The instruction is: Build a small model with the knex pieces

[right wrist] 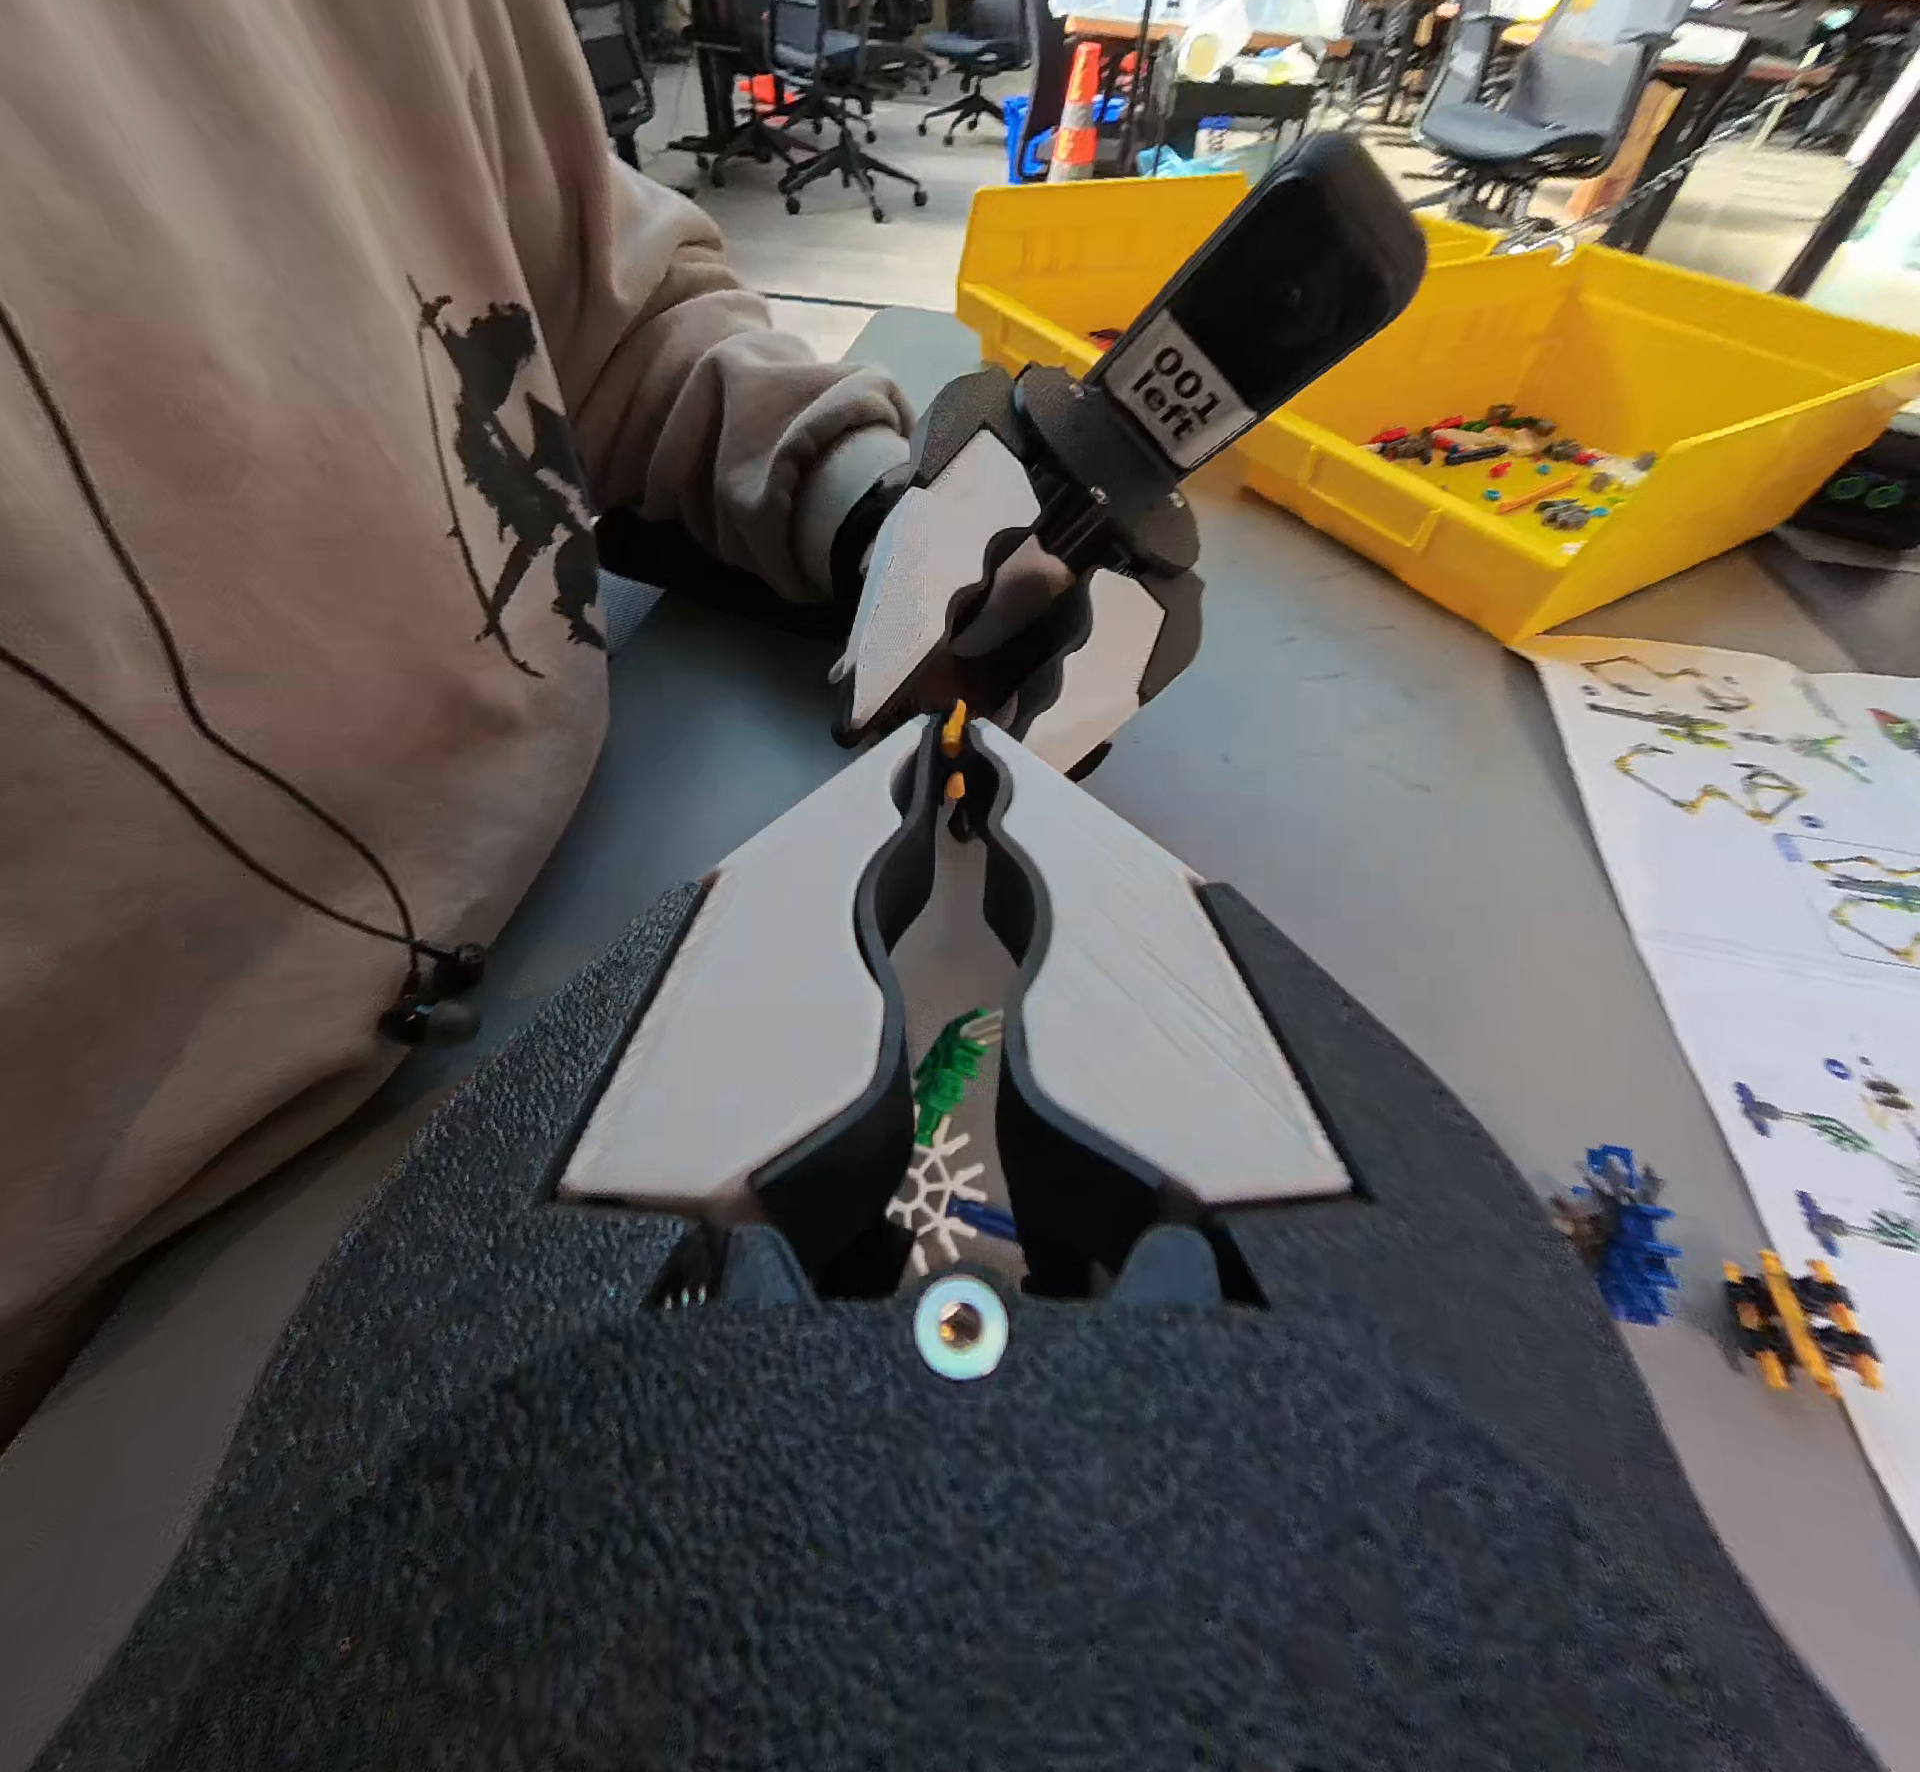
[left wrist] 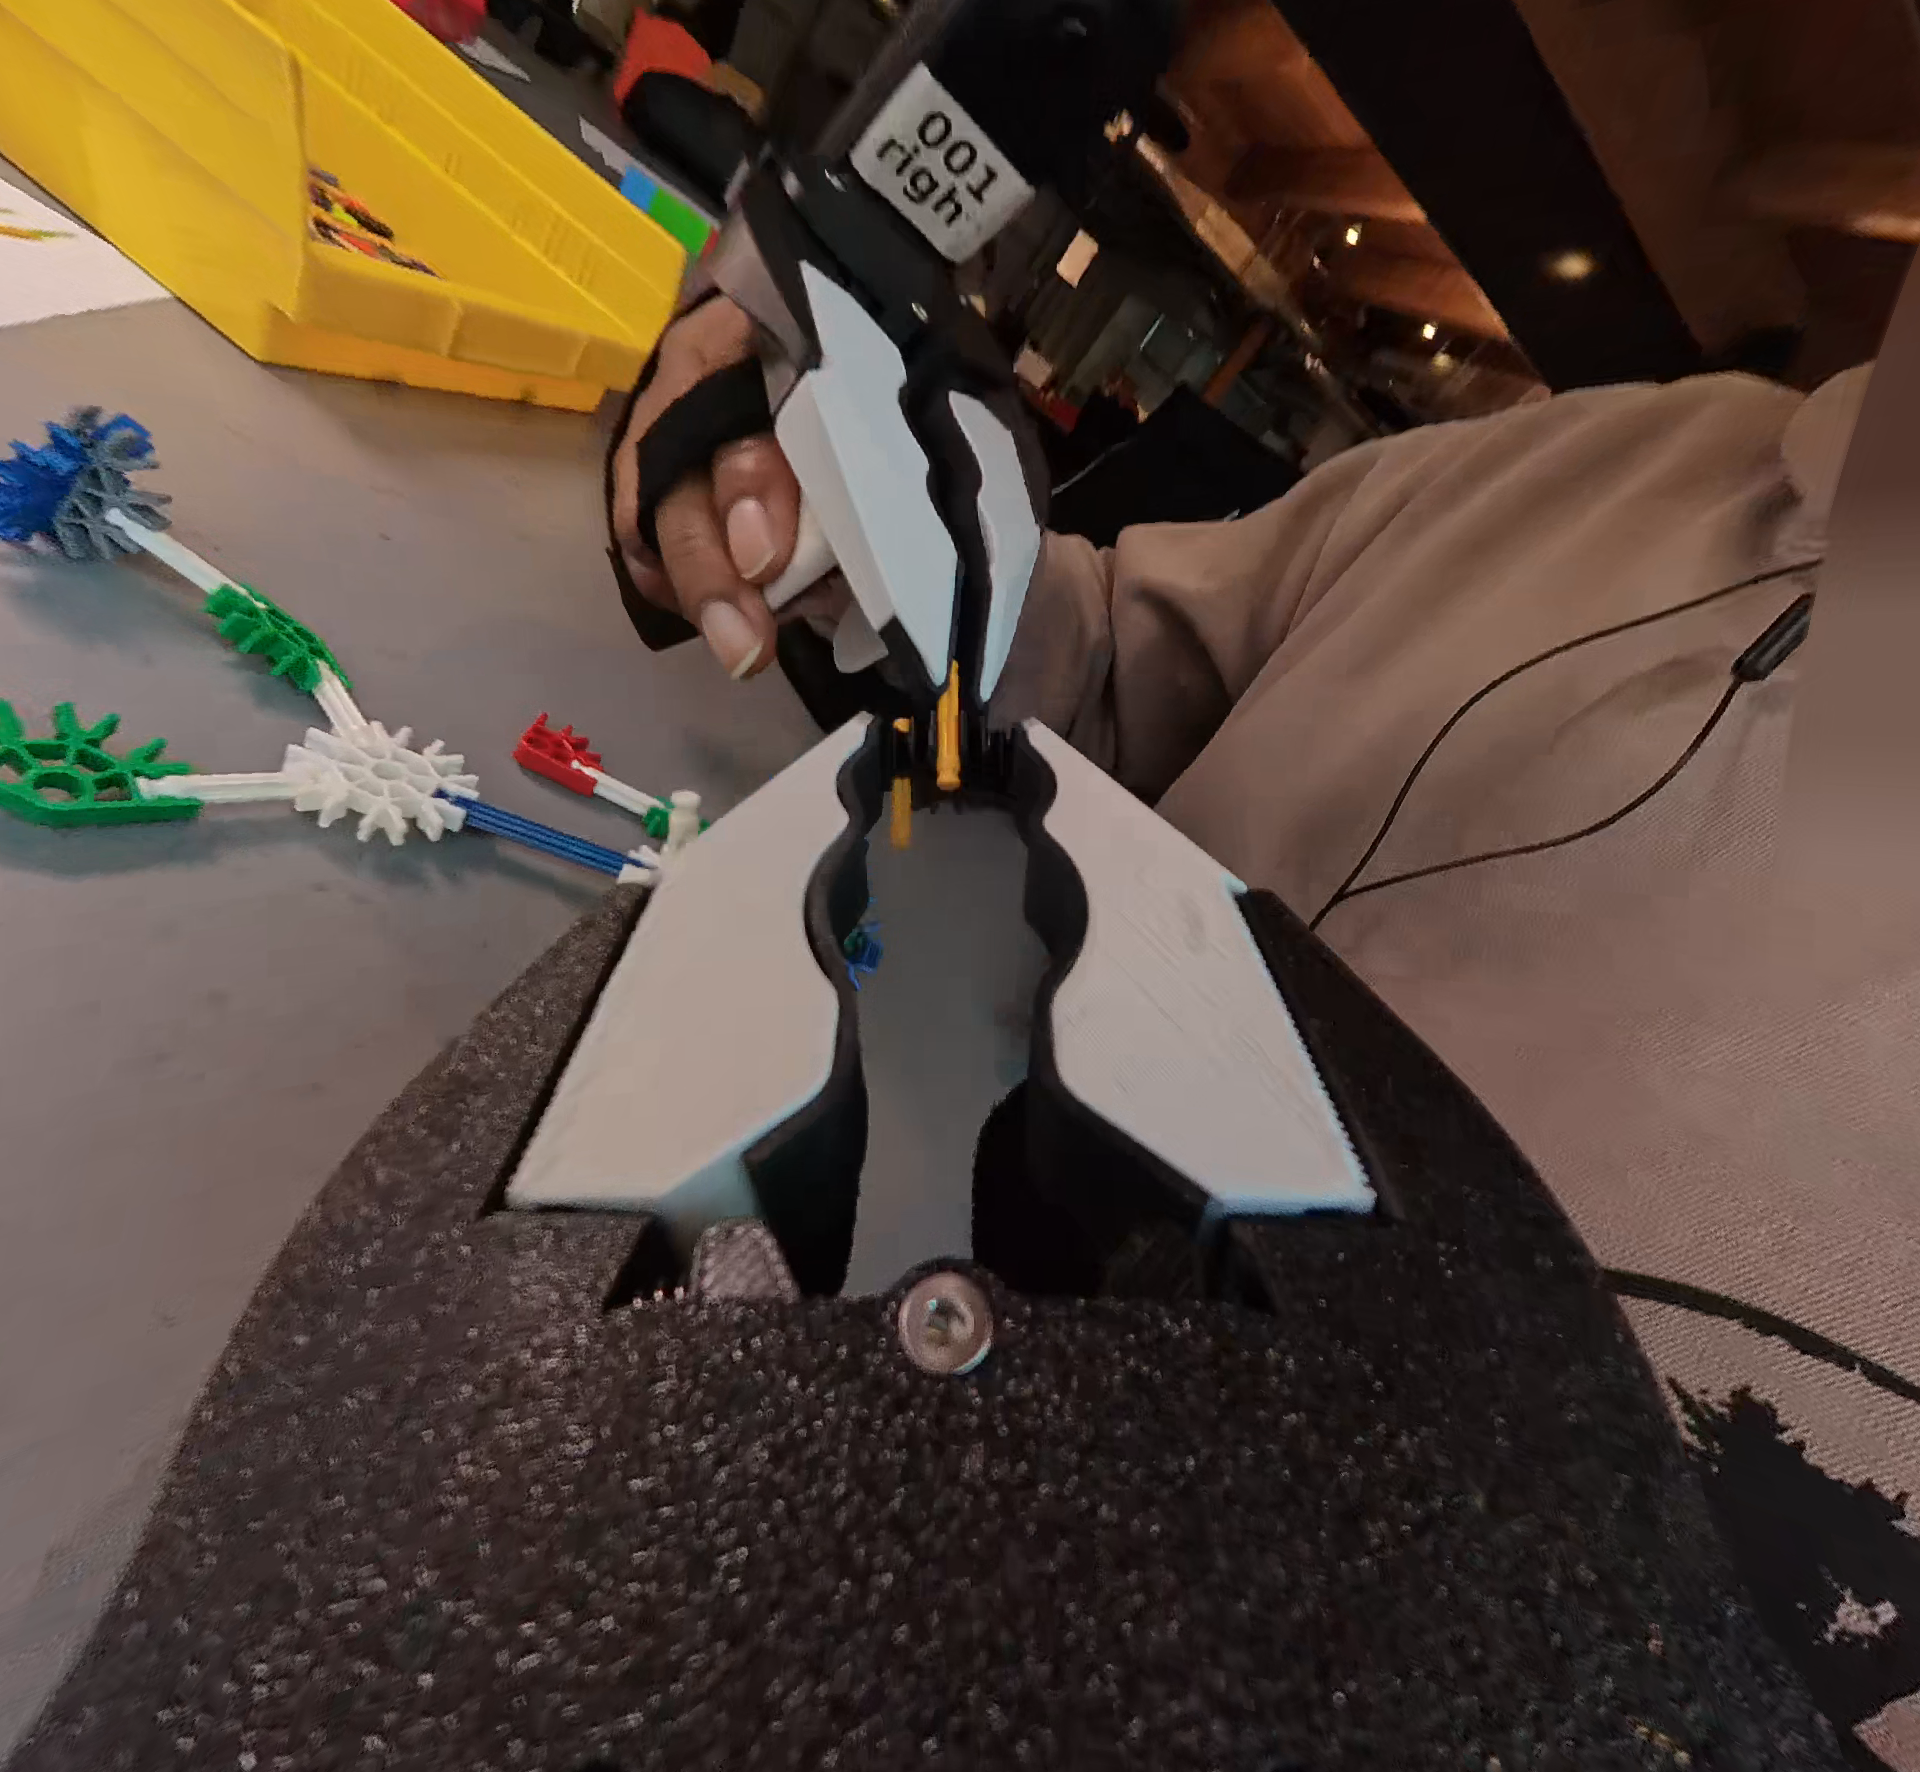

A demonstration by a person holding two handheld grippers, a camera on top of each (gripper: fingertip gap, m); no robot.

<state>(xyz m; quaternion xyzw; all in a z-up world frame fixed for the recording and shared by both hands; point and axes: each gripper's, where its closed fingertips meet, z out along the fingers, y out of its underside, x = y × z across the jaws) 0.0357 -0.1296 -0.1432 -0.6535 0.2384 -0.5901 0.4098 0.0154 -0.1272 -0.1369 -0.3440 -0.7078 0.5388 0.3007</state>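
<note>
Left gripper [left wrist: 940,766] and right gripper [right wrist: 951,766] met tip to tip above the grey counter [left wrist: 312,995], fingers of each clenched on a small black-and-yellow construction-toy piece [left wrist: 945,735] held between the two pairs of tips. Left of the left fingers, flat on the counter: a rod-and-connector assembly [left wrist: 384,777] with white snowflake hub, green, red and blue connectors, and beyond it stacked yellow bins [left wrist: 343,164]. Right of the right fingers: a yellow bin of loose parts [right wrist: 1507,465], an instruction sheet [right wrist: 1766,891], a blue connector cluster [right wrist: 1626,1223] and a black-and-yellow sub-assembly [right wrist: 1803,1322].
</note>
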